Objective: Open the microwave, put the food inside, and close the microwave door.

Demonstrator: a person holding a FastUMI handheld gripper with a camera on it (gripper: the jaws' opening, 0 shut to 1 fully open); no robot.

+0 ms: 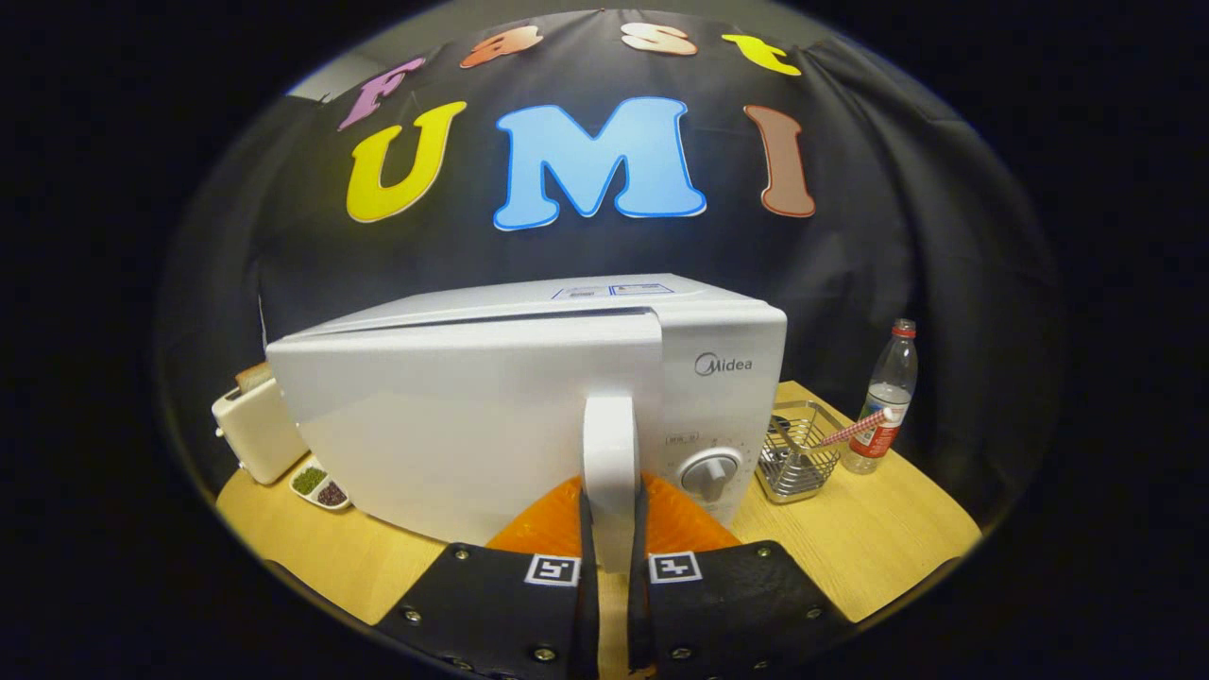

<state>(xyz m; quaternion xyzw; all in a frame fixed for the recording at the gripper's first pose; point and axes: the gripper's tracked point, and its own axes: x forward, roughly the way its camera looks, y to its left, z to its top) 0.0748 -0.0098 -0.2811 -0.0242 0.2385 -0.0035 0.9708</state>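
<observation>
While hand-held gripper [611,557] clamps white handle [609,463], microwave [491,416] door seemingly ajar.

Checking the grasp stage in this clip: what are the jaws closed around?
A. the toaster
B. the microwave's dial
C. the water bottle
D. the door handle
D: the gripper has its jaws pressed on either side of the white upright door handle of the microwave, while the dial, the bottle and the toaster lie apart from the jaws.
</observation>
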